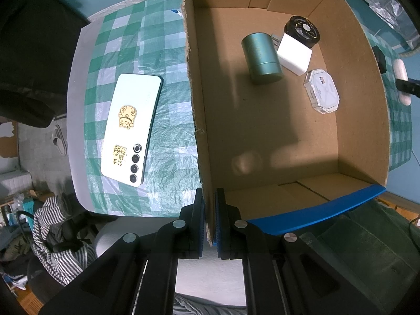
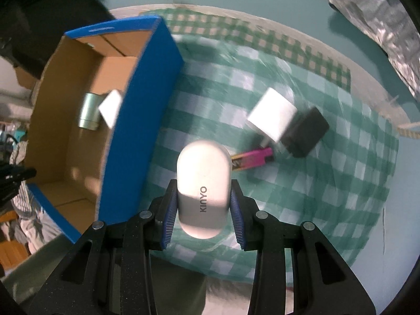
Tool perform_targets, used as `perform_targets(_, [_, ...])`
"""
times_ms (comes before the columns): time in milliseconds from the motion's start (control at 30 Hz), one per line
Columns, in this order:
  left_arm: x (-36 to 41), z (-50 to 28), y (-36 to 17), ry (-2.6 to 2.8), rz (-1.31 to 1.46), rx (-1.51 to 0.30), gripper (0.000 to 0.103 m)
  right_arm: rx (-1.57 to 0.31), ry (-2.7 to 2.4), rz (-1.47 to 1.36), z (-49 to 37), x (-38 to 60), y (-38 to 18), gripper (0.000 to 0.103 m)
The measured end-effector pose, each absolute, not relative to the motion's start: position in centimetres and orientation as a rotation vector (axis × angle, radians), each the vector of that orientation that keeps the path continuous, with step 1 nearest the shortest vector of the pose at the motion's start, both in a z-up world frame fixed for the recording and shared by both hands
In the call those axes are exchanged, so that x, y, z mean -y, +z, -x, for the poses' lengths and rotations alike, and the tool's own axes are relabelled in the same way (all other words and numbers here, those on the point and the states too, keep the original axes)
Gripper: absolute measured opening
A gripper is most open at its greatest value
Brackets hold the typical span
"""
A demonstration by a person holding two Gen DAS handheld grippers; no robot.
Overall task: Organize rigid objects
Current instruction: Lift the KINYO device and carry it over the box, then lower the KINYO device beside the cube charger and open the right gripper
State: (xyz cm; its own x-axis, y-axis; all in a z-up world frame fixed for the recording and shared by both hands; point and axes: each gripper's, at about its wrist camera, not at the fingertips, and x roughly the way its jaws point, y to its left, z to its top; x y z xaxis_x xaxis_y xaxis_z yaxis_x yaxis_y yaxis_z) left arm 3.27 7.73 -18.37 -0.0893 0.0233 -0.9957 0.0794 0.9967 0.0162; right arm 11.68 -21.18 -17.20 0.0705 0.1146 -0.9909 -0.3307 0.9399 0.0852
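Box (image 2: 141,99) contents half hidden

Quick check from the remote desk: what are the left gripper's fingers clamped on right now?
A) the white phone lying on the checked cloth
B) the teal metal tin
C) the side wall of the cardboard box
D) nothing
C: in the left wrist view the left gripper has its blue-padded fingers shut on either side of the brown cardboard box's side wall.
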Motion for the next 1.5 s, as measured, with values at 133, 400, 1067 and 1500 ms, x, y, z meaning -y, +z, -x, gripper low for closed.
perform_targets(133, [-7.7, -3.3, -18.4, -0.046, -0.080, -1.660, 0.006, -1.443, 0.379, 0.197, -11.9, 19.8, -16.5, 0.037])
perform_targets(400, [-7.7, -3.4, -18.3, -0.045, -0.085, -1.656, 0.005, -1.401, 0.451, 0.249, -12.5, 16.4, -14.7, 0.037])
perform_targets(1067, [-7.7, -3.2, -17.9, -0.046, -0.082, -1.649, 0.006, -1.398, 0.550, 0.380, -13.4, 9.6, -15.9, 0.037])
perform_targets(1500, [-7.8, -2.9, -17.9, -0.047, -0.077, -1.648, 0.005, -1.429, 0.545, 0.417, -13.5, 8.7, -17.9, 0.037])
